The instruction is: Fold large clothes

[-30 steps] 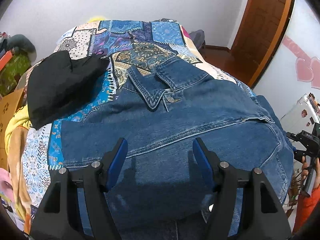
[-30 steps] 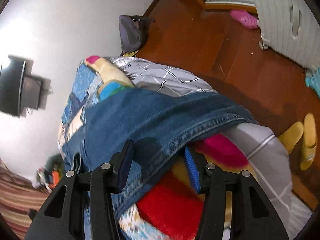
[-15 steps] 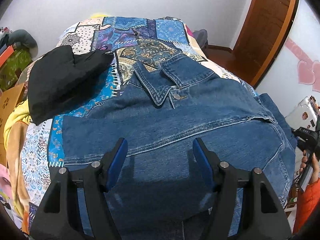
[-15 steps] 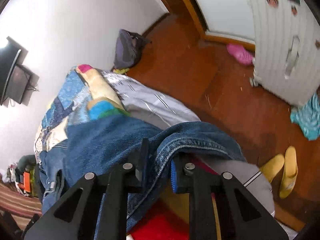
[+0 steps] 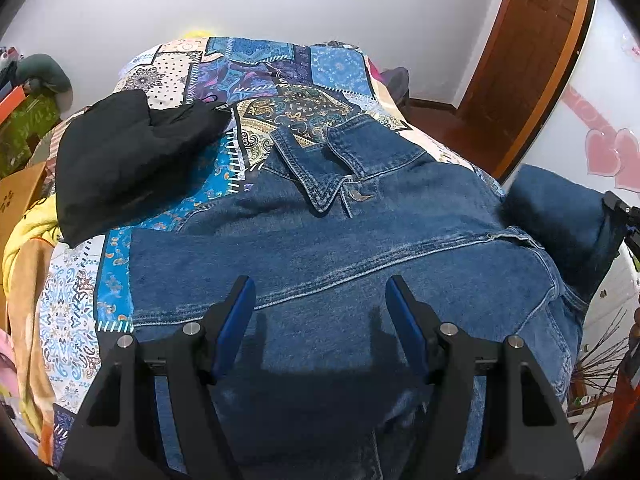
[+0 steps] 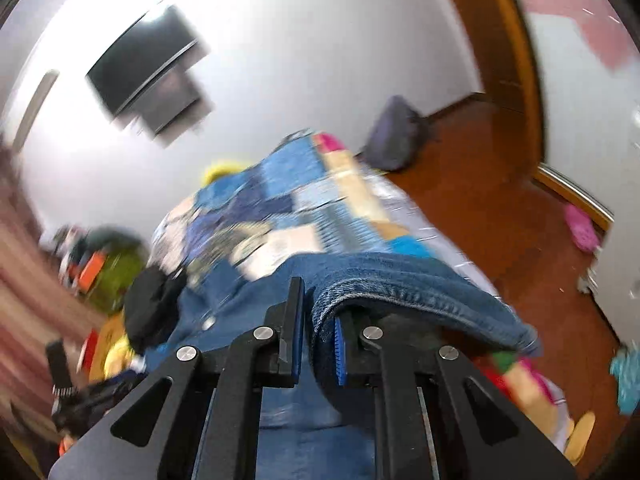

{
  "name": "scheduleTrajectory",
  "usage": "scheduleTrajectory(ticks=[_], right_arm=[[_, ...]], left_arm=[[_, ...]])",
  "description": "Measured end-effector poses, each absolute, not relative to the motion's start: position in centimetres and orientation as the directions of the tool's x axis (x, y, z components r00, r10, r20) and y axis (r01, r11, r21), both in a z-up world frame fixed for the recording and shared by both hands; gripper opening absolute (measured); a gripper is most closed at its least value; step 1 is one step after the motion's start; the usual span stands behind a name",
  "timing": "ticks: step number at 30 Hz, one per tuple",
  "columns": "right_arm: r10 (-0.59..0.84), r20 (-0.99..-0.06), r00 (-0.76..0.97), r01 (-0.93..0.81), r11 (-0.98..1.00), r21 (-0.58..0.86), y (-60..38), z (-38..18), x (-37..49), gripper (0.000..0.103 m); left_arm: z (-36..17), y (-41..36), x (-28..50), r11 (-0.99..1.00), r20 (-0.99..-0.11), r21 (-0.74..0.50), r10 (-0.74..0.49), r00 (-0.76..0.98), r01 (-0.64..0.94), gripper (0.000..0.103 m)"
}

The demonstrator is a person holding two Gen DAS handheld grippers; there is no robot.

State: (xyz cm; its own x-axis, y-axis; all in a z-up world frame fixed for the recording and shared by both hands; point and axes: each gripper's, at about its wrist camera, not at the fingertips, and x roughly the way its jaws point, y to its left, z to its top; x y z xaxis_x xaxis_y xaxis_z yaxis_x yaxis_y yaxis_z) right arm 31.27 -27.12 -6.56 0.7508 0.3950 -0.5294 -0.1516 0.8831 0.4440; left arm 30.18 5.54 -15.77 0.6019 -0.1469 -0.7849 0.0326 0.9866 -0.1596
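Your right claw is clamped narrow on a fold of the denim jacket, with the cloth pinched between its blue pads and the hemmed edge draping over the right finger. From the left wrist view, that lifted part of the jacket stands raised at the right edge of the bed, above the rest of the garment.

Your left claw is spread wide and holds nothing; its fingers hover over the lower front of the jacket, and whether they touch the cloth cannot be told.

The jacket lies face up across the patchwork bedspread, collar pointing toward the far wall, a metal button showing just below it. A black garment lies folded on the bedspread to the left of the collar, near it but not touching the denim.

Beyond the bed you have a wooden door at right and a wall-mounted screen overhead. The right wrist view is motion-blurred, so small details there are unclear.
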Motion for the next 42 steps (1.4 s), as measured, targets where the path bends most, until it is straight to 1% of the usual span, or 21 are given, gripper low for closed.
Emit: scheduleTrajectory(ticks=[4, 9, 10, 12, 14, 18, 23, 24, 25, 28, 35, 39, 42], right_arm=[[0.43, -0.595, 0.679, -0.226, 0.894, 0.388, -22.6, -8.8, 30.9, 0.011], [0.414, -0.707, 0.574, -0.253, 0.91, 0.328, -19.1, -12.8, 30.9, 0.012], [0.402, -0.724, 0.561, -0.255, 0.915, 0.312, -18.9, -13.3, 30.8, 0.015], [0.385, -0.734, 0.559, -0.258, 0.922, 0.287, -18.2, -13.3, 30.4, 0.015], [0.371, -0.735, 0.567, -0.253, 0.928, 0.274, -18.4, -12.9, 30.2, 0.016], [0.399, -0.74, 0.541, -0.23, 0.917, 0.326, -19.7, -12.0, 30.0, 0.021], [0.38, -0.74, 0.556, -0.191, 0.924, 0.331, -21.3, -11.0, 29.1, 0.023], [0.379, -0.738, 0.559, -0.179, 0.924, 0.338, -21.7, -10.8, 29.0, 0.027], [0.377, -0.736, 0.563, -0.167, 0.924, 0.346, -22.2, -10.7, 28.8, 0.034], [0.352, -0.716, 0.603, -0.124, 0.928, 0.351, -23.9, -9.9, 28.1, 0.043], [0.289, -0.69, 0.664, 0.0, 0.922, 0.387, -27.8, -8.9, 27.6, 0.045], [0.293, -0.671, 0.681, 0.044, 0.899, 0.437, -29.8, -8.8, 27.6, 0.045], [0.254, -0.681, 0.687, 0.109, 0.89, 0.442, -31.3, -9.5, 28.2, 0.046]], left_arm=[[-15.8, 6.2, 29.6, 0.987, -0.783, -0.158, -0.149, 0.604, 0.038, 0.066], [-16.3, 7.1, 29.0, 0.986, -0.789, -0.166, -0.15, 0.596, 0.028, 0.066], [-16.4, 7.2, 28.9, 0.986, -0.79, -0.168, -0.15, 0.594, 0.026, 0.066], [-16.6, 7.4, 28.7, 0.985, -0.791, -0.169, -0.15, 0.594, 0.023, 0.066], [-16.6, 7.5, 28.6, 0.985, -0.791, -0.171, -0.15, 0.593, 0.021, 0.066], [-16.6, 7.4, 28.7, 0.985, -0.792, -0.169, -0.148, 0.593, 0.02, 0.066], [-16.4, 7.2, 28.7, 0.987, -0.793, -0.159, -0.143, 0.593, 0.026, 0.066], [-16.4, 7.1, 28.8, 0.987, -0.794, -0.156, -0.141, 0.592, 0.027, 0.066], [-16.5, 7.0, 28.9, 0.988, -0.796, -0.151, -0.139, 0.59, 0.028, 0.066], [-16.5, 6.6, 29.0, 0.99, -0.798, -0.141, -0.132, 0.588, 0.031, 0.066], [-17.0, 5.6, 29.8, 0.99, -0.81, -0.133, -0.135, 0.571, 0.045, 0.066], [-17.4, 5.0, 30.3, 0.99, -0.817, -0.131, -0.139, 0.559, 0.054, 0.066], [-17.6, 4.6, 30.7, 0.99, -0.821, -0.131, -0.14, 0.553, 0.055, 0.066]])
